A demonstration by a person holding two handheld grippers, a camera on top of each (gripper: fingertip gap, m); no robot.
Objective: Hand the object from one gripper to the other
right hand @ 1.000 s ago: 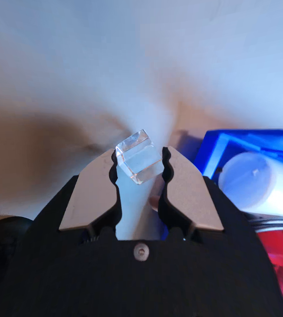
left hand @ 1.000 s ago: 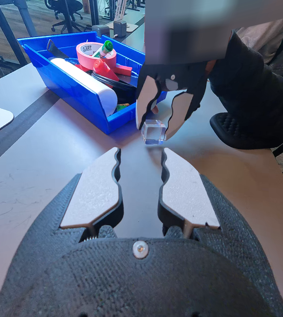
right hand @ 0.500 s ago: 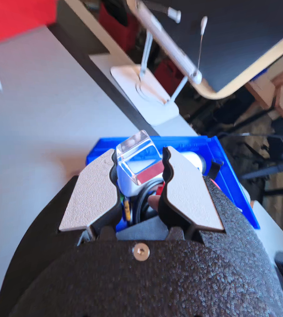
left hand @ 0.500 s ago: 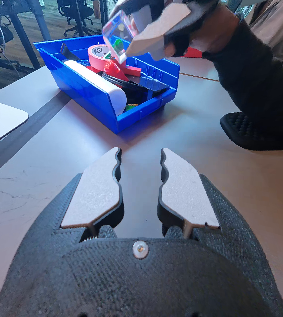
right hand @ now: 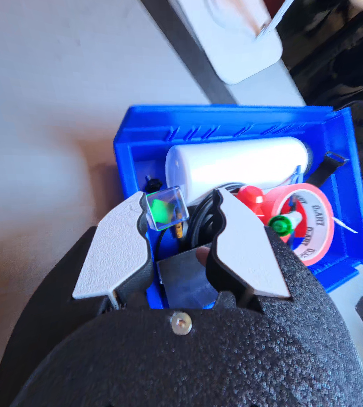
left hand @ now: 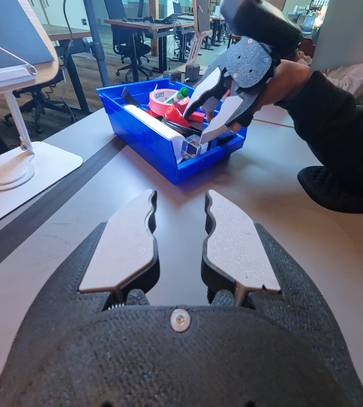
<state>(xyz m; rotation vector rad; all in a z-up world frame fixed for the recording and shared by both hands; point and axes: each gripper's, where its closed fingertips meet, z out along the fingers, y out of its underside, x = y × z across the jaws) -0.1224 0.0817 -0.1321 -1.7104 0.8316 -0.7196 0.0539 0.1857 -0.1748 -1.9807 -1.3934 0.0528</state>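
The right gripper (right hand: 178,198) hangs over the blue bin (right hand: 231,119), jaws spread. A clear cube (right hand: 166,208) sits against its left finger, free of the other; its support is hidden. It is tilted, without a long axis. The left gripper (left hand: 179,198) is spread, empty, above the table (left hand: 308,253).

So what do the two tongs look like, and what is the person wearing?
Both tongs have a bumpy black plastic body with a silver screw in the middle. Each of the left tongs and right tongs has two fingers with flat pale grey plates and wavy black inner edges. The person wears a black fingerless glove and a black sleeve. No cables show.
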